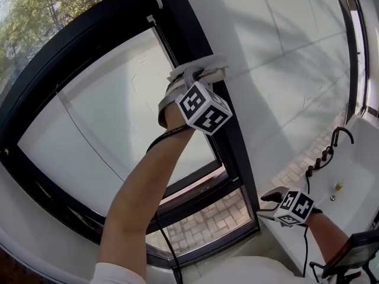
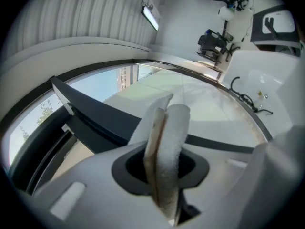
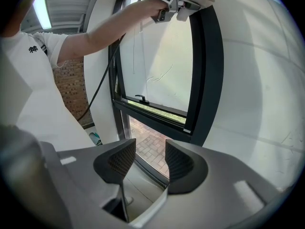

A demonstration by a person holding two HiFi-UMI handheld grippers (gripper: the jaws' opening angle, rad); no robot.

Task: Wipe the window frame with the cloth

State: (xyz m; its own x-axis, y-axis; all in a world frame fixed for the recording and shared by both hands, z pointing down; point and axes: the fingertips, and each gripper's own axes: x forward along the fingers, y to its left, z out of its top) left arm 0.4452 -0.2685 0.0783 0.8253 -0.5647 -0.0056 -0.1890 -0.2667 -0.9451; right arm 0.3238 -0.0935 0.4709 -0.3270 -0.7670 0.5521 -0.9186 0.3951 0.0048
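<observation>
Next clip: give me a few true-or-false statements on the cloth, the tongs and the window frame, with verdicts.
1. The left tongs are shut on the cloth. True.
2. The cloth lies against the dark upright of the window frame. True.
3. The right tongs hold a second cloth. False: they are open and empty.
4. The right tongs are raised next to the left ones. False: they hang low, well below them.
5. The window frame is white. False: it is black.
</observation>
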